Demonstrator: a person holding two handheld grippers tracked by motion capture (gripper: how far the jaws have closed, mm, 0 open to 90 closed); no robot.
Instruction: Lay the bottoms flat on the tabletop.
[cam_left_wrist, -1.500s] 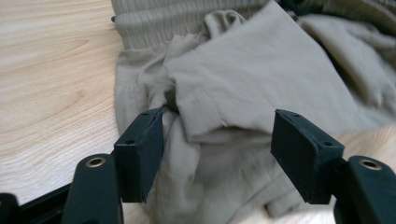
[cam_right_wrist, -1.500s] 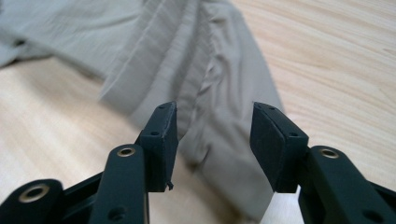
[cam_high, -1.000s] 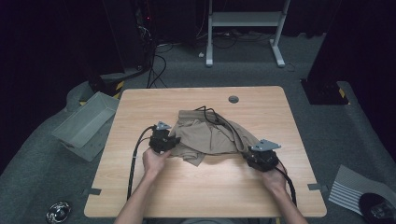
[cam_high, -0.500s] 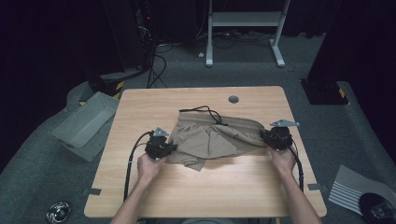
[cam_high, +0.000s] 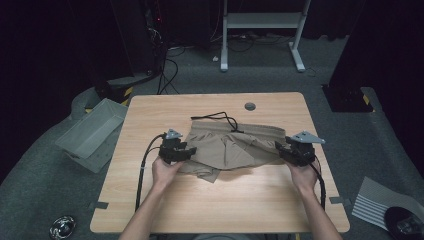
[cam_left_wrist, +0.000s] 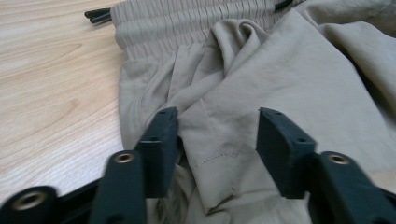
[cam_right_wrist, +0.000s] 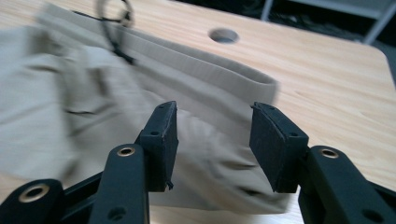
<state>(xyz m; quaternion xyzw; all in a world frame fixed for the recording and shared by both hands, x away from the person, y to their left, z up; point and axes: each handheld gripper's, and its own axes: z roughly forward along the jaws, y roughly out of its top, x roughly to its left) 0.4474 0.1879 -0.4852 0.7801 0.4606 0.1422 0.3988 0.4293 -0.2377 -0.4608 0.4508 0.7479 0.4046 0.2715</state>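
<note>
**Shorts spread out, both grips let go**

Shorts (cam_high: 235, 147) sit mid-table, waistband on the far side with the black drawstring (cam_high: 223, 117) looping out past it, legs bunched toward the near-left. We've got the left gripper (cam_high: 181, 150) at the left edge of the cloth and the right gripper (cam_high: 290, 151) at the right edge. Both sets of jaws have just been opening: in the left gripper view a hemmed fold (cam_left_wrist: 215, 154) lies loose between the pads, nothing pinched, and the right ones stand apart over the fabric too.

Our worry: that loose fold could snag on a left pad as we pull away and drag the whole thing crooked again. The drawstring could catch as well.

Right gripper view is smeared with motion blur, so we can't tell how flat that side lies. The near-left leg's underside is tucked out of sight.
</note>
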